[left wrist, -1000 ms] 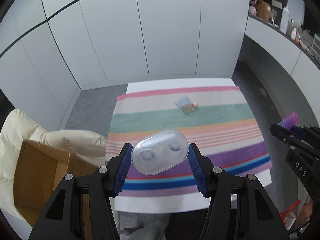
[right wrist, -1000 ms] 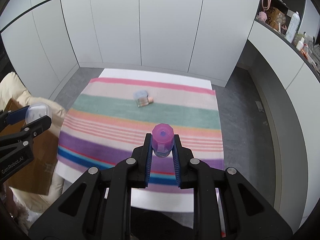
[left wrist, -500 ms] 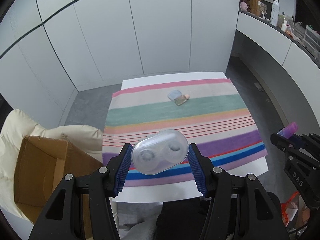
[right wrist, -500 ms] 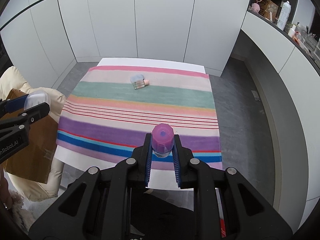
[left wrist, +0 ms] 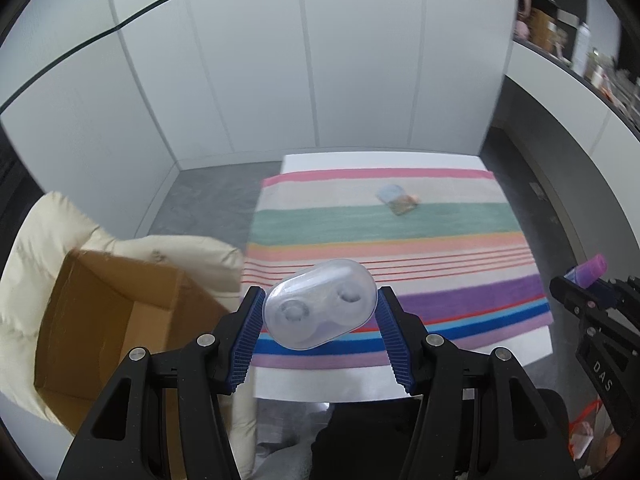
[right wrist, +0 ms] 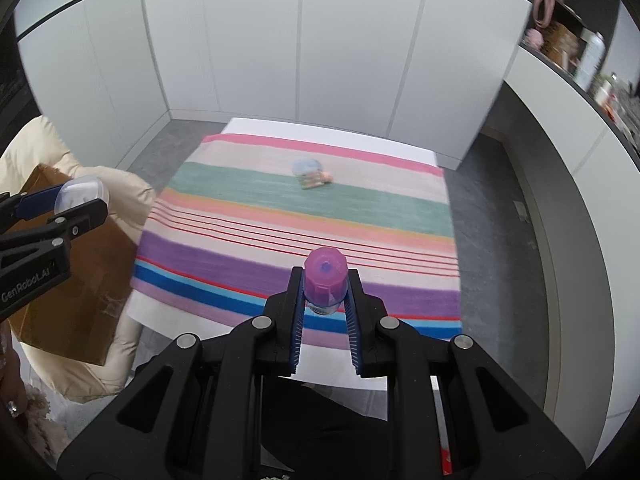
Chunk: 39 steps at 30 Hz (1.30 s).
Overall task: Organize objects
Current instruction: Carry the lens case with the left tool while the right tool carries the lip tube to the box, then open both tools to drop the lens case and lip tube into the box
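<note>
While the left hand-held gripper (left wrist: pixel 320 316) clamps a clear case (left wrist: pixel 319 309) and the right hand-held gripper (right wrist: pixel 325 298) a pink-capped bottle (right wrist: pixel 325 282), neither is in the cardboard box (left wrist: pixel 108 320) yet; two small items (left wrist: pixel 398 201) remain on the tabletop (left wrist: pixel 400 236).

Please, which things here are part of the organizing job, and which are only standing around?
Part of the job:
- clear plastic case, in the left gripper
- pink-capped bottle, in the right gripper
- small items on the striped cloth
- open cardboard box, probably the destination

Only around:
- cream cushion
- shelf clutter
</note>
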Each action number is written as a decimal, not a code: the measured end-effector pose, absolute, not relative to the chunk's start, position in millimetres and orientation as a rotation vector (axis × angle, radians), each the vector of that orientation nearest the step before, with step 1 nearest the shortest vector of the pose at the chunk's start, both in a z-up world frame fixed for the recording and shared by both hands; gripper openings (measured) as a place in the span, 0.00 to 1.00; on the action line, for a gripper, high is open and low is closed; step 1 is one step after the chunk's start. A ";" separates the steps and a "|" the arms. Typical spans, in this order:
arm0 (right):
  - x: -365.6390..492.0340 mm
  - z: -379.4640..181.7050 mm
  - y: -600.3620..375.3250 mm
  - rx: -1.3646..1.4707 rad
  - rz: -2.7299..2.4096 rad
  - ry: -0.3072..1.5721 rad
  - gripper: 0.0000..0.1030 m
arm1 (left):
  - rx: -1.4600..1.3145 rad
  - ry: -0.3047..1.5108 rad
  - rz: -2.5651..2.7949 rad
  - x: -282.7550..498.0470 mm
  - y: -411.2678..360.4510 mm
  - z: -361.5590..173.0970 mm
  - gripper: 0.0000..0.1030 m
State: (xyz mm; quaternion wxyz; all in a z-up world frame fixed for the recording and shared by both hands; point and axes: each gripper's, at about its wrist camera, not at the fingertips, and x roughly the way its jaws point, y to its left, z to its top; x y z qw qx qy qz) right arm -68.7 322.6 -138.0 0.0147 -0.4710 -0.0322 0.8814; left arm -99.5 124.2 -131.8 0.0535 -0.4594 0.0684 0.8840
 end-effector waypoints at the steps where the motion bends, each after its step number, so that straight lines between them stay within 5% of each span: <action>1: -72.7 -137.7 312.9 -1.473 2.756 -0.115 0.19 | -1.405 0.193 2.696 -100.9 115.3 -131.9 0.56; 30: -107.1 -177.9 -40.5 -1.765 3.114 -0.711 0.19 | -1.785 -0.187 3.045 -82.5 -223.4 -168.5 0.57; 31: -105.2 -178.5 -44.8 -1.761 3.133 -0.715 0.29 | -1.782 -0.216 3.045 -83.4 -226.5 -169.3 0.57; 32: -103.8 -179.4 -49.2 -1.756 3.148 -0.722 0.64 | -1.798 -0.243 3.037 -85.2 -228.1 -170.6 0.65; 34: -99.0 -179.9 -55.4 -1.703 3.164 -0.741 1.00 | -1.834 -0.248 3.020 -88.1 -228.3 -173.0 0.86; 35: -97.5 -178.5 -55.4 -1.665 3.186 -0.736 1.00 | -1.835 -0.242 3.021 -89.0 -227.4 -174.1 0.93; 39: -95.5 -177.7 -54.6 -1.664 3.191 -0.736 1.00 | -1.823 -0.226 3.022 -89.3 -220.6 -174.2 0.94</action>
